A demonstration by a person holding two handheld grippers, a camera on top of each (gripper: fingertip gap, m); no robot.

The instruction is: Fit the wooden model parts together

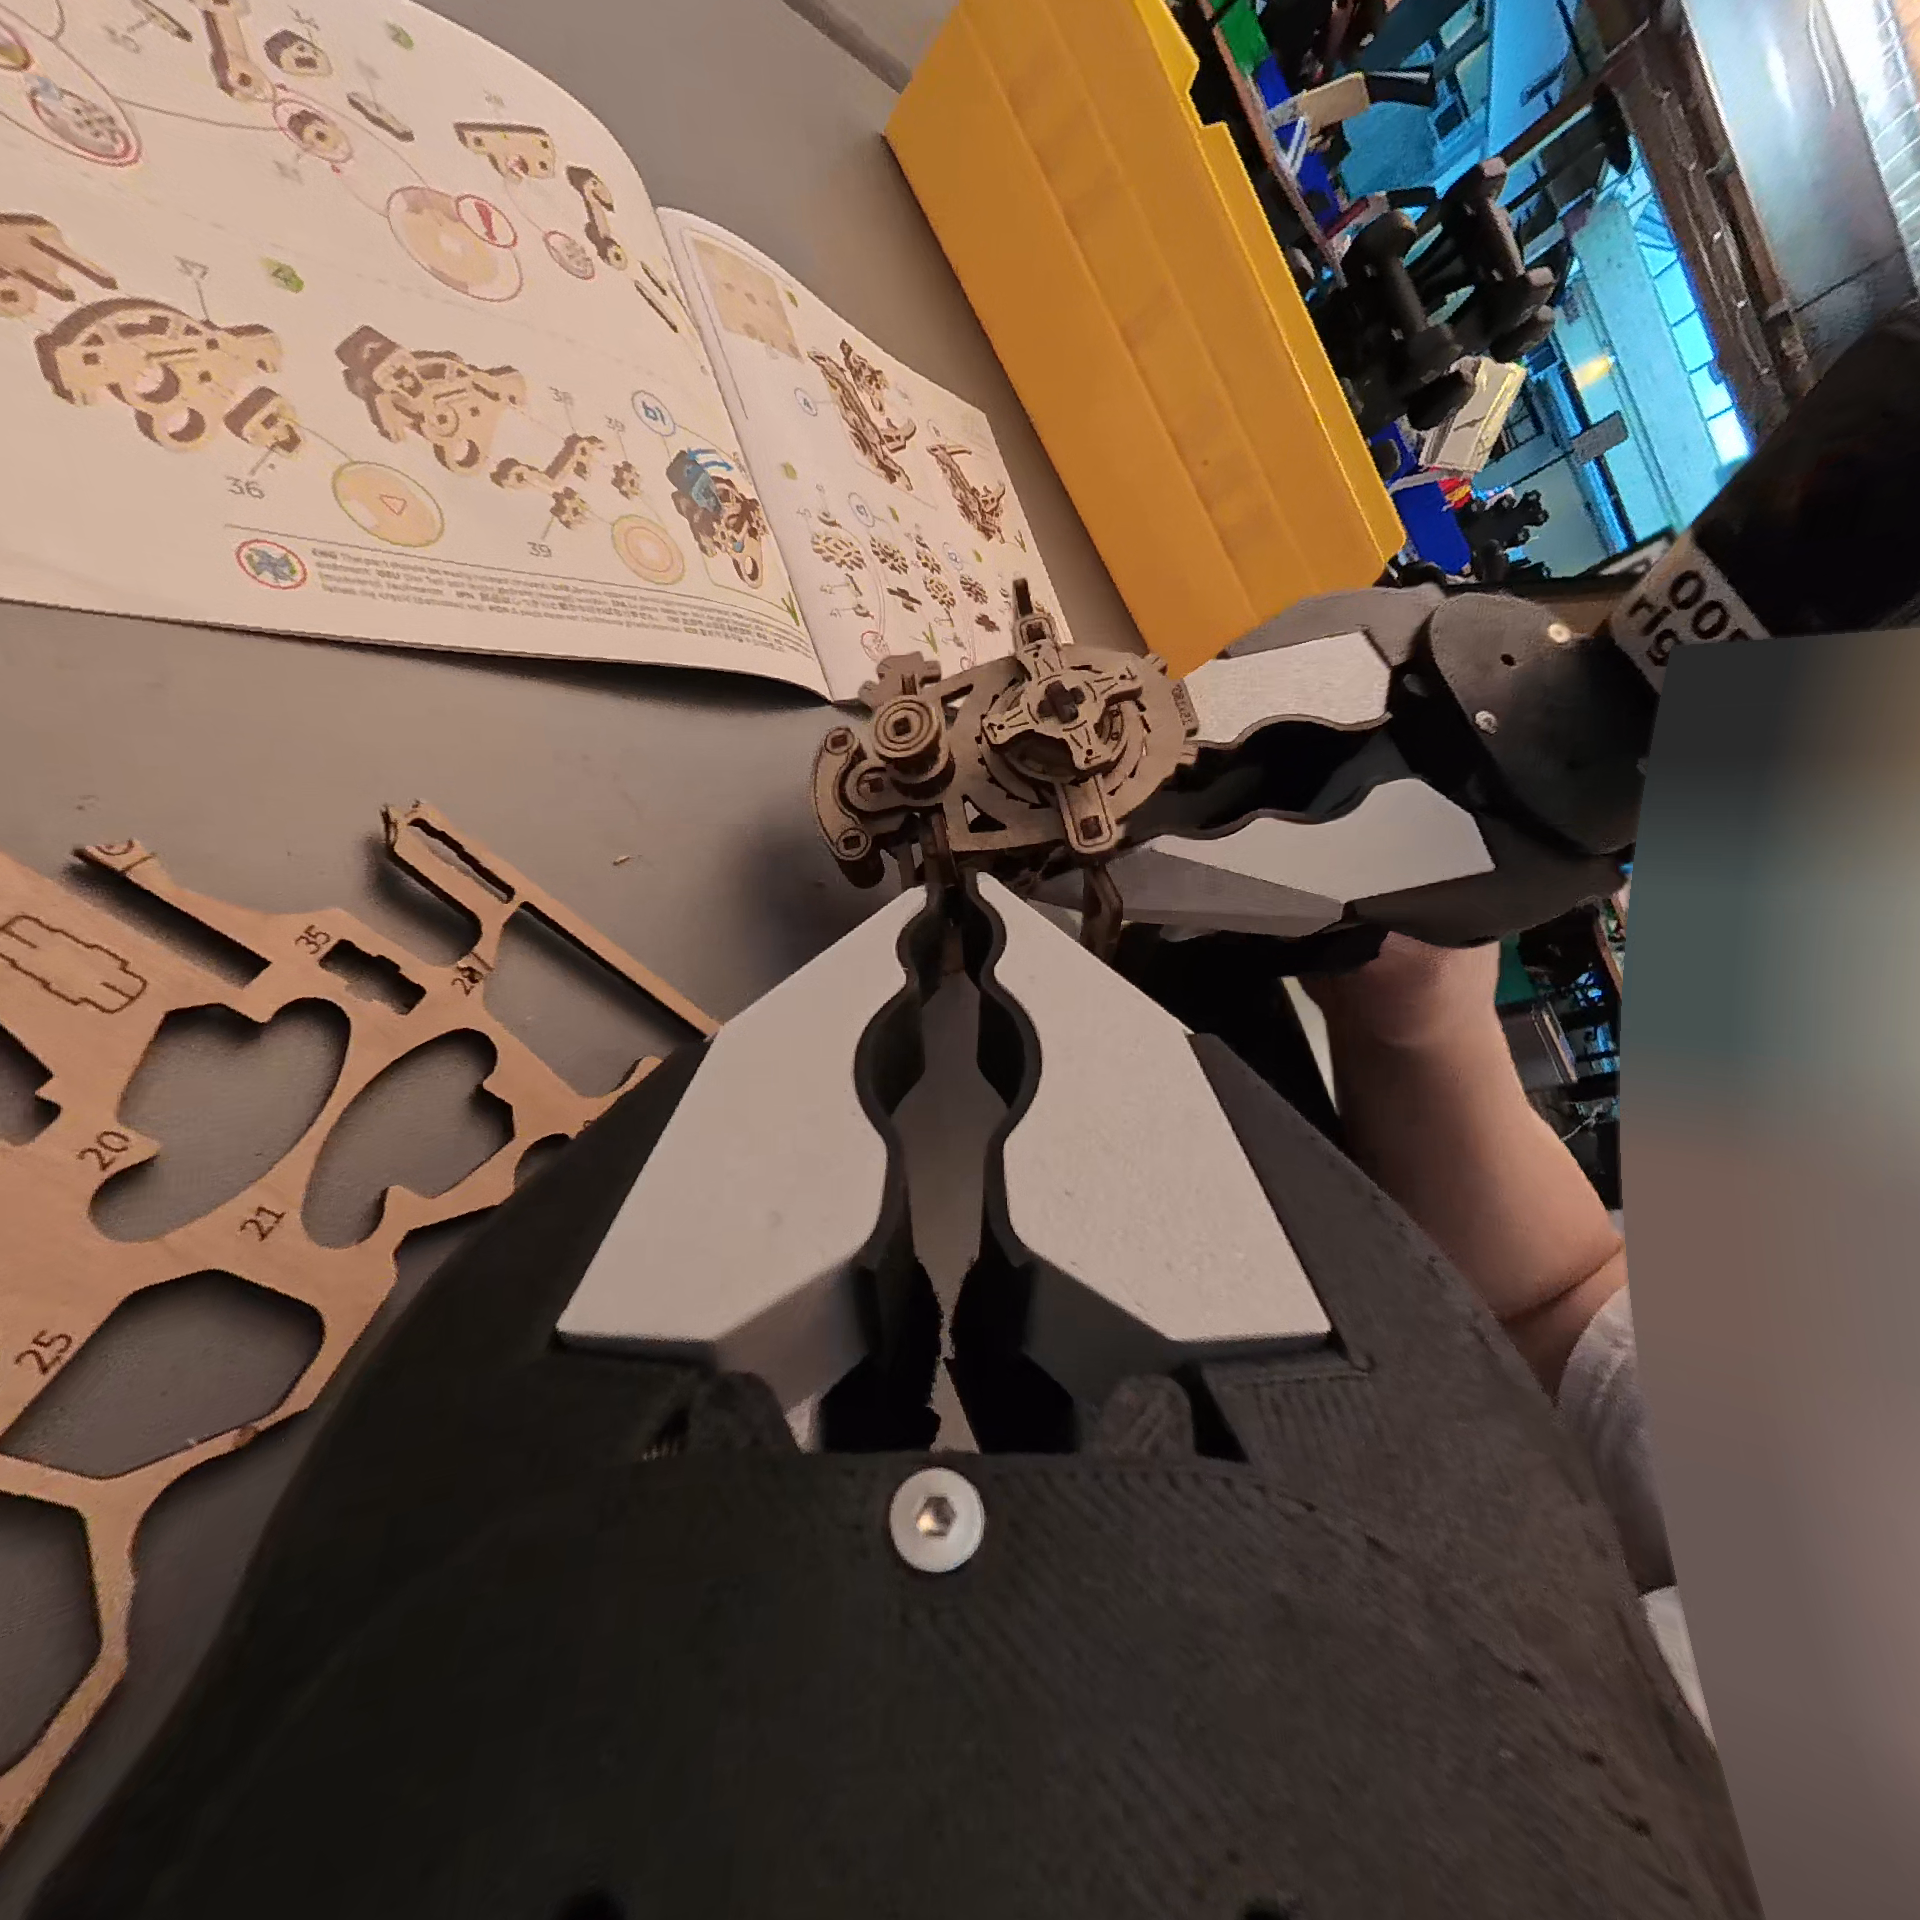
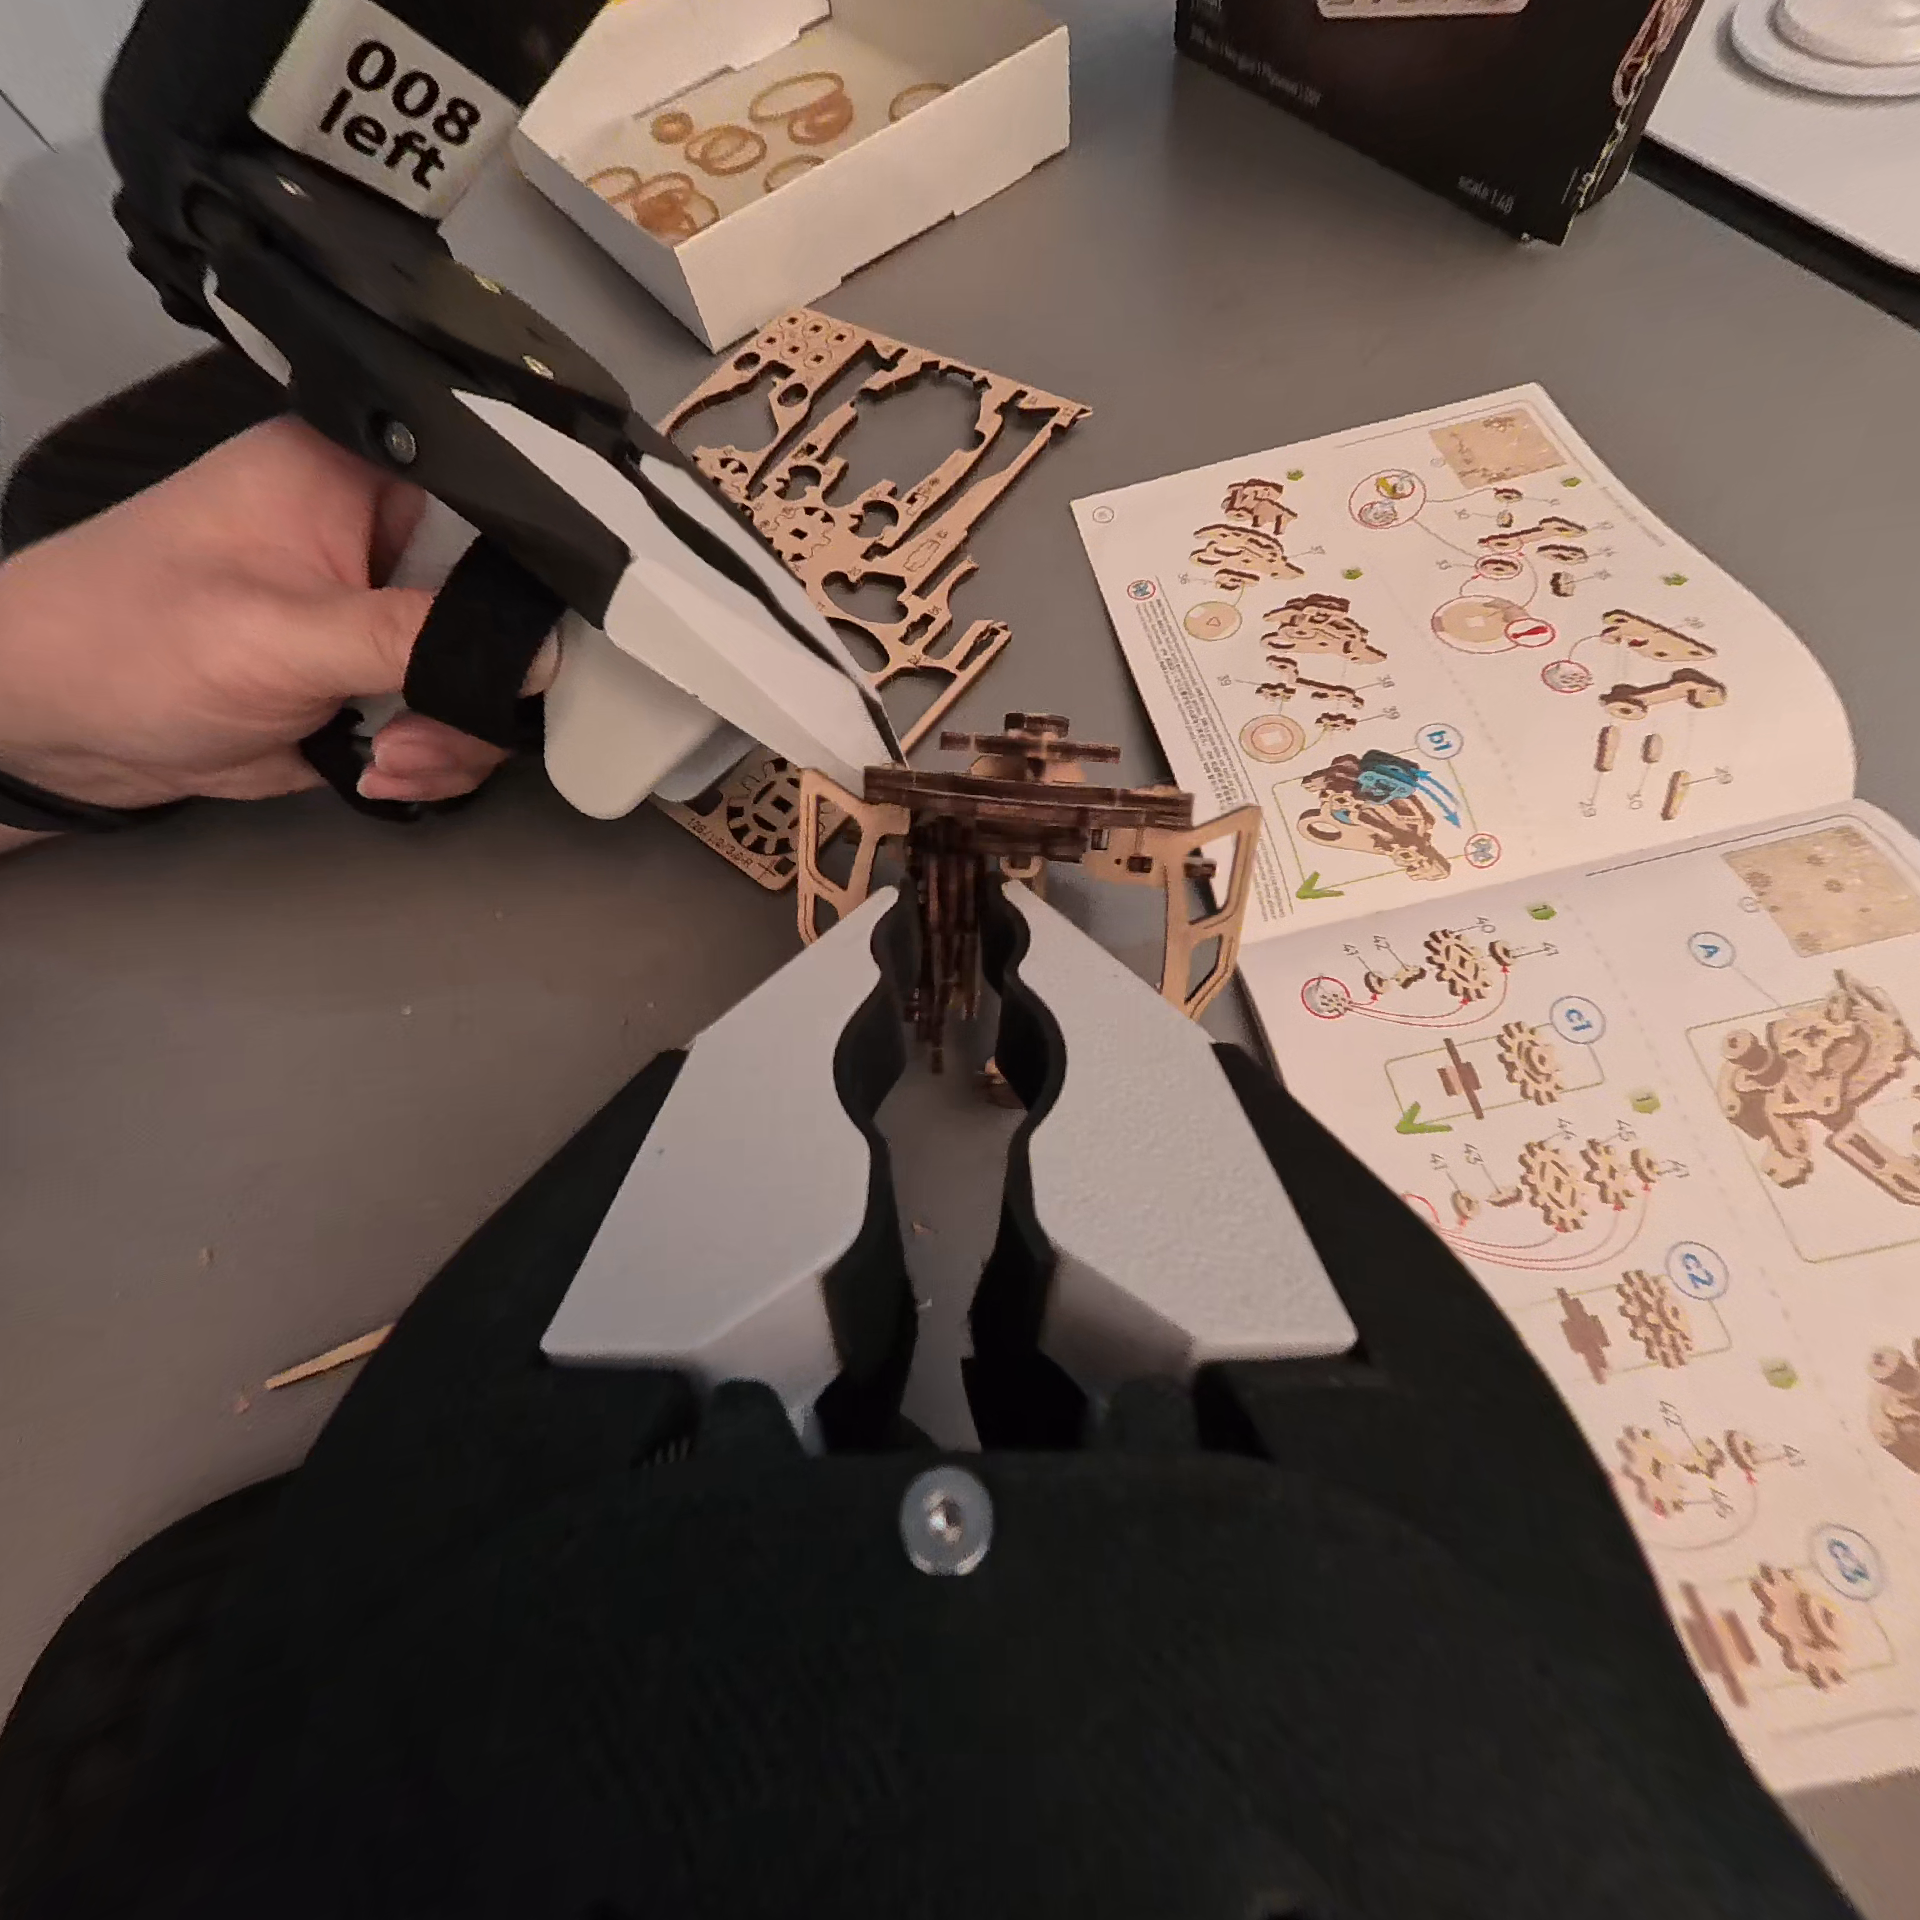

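Observation:
A small wooden gear model (image 1: pixel 1039 748) is held in the air over the grey table. In the right wrist view the model (image 2: pixel 1039 810) shows a flat top plate, two pale side brackets and a dark stack of pieces underneath. My right gripper (image 2: pixel 951 914) is shut on that stack from below. It enters the left wrist view from the right (image 1: pixel 1122 800). My left gripper (image 1: pixel 951 904) is shut on a thin wooden piece at the model's edge. In the right wrist view it (image 2: pixel 883 748) comes in from the upper left, its tips at the plate's left rim.
An open instruction booklet (image 2: pixel 1507 727) lies to the right, and also shows in the left wrist view (image 1: pixel 416 364). Punched-out wooden sheets (image 1: pixel 208 1091) (image 2: pixel 862 488) lie flat. A white box of wooden rings (image 2: pixel 810 166), a dark box (image 2: pixel 1455 94), a yellow bin (image 1: pixel 1143 291) and a wood splinter (image 2: pixel 322 1361) are on the table. Only a small space, under 4 cm, lies between the two pairs of fingers. From either gripper's tips it is about 15 cm to the wood splinter (image 2: pixel 322 1361).

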